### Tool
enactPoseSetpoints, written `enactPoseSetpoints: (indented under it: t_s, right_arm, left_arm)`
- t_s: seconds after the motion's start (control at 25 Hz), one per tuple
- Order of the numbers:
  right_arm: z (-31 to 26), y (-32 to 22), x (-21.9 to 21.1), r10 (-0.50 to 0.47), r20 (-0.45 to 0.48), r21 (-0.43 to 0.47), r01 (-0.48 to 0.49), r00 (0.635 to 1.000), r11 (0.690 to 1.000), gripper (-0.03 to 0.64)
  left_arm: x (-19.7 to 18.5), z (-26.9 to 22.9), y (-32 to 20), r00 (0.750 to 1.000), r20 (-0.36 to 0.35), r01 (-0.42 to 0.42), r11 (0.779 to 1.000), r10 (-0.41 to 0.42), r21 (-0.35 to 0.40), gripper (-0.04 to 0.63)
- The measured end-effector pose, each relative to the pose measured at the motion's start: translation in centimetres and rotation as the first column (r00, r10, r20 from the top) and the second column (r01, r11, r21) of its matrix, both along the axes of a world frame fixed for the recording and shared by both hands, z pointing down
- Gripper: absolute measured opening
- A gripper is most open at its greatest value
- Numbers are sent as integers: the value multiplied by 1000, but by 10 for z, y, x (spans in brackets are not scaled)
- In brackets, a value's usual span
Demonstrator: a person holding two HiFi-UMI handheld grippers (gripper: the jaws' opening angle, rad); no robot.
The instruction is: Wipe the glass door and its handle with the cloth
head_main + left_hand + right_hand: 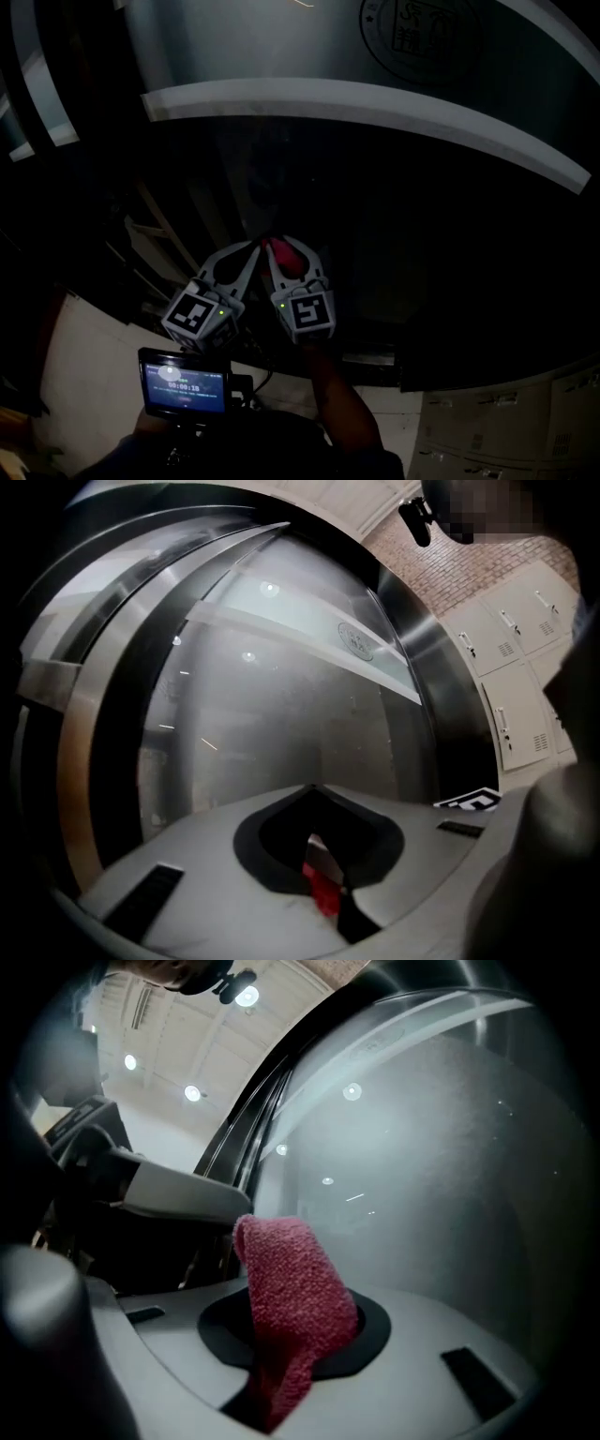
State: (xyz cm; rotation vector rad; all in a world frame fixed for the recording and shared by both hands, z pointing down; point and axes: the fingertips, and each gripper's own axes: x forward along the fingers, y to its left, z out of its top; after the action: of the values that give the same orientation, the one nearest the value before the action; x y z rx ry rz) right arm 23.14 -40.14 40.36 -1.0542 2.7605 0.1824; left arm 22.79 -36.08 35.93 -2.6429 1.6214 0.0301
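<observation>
Right claw (pixel 288 249) clamped on red cloth (pixel 291 1297): cloth comes up out of the slot between the jaws and stands past the tips as a folded, rounded lobe, leaning slightly left in the right gripper view. Glass door (pixel 394 216) fills the background right behind the cloth; head view is too dark to read whether cloth and glass touch. Left claw (pixel 253 249) is closed down to a thin slit, tips meeting in a point. A small red scrap of cloth sits in that slit next to a pale sliver and looks pinched there, though the view is tight. Both claws point up at the door, side by side, tips nearly touching, left one angled in toward the right one. Marker cubes (pixel 200 317) sit low in the head view, just beside each other. Door is dark glass with a frosted white band (pixel 375 108) across it and a round logo (pixel 422 33) above the band. In the left gripper view the glass looks hazy, with a dark frame (pixel 441 696) on its right. Pale lockers (pixel 520 667) and a brick wall (pixel 450 569) lie right of the frame. Small lit screen (pixel 185 382) sits below the left cube.
</observation>
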Motion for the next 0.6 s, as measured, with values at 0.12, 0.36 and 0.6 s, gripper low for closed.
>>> enactPoseSetpoints:
  t_s: [0.12,0.36,0.6]
  right_arm:
    - [2,3,-44,-51,0,9,51,999,999,80]
    - [-2,6,-50,-35,20,20,35,999,999,80]
    - [3,7,40,106,34,1,-106,994,994,80]
  left_arm:
    - [-23,-2,-1,1000,28,12,1000,-12,4,11]
    - [-28,2,-5,999,37,-13,1000,13,-4,11]
    - [15,5,-15,997,10,-73,997,74,-5,11]
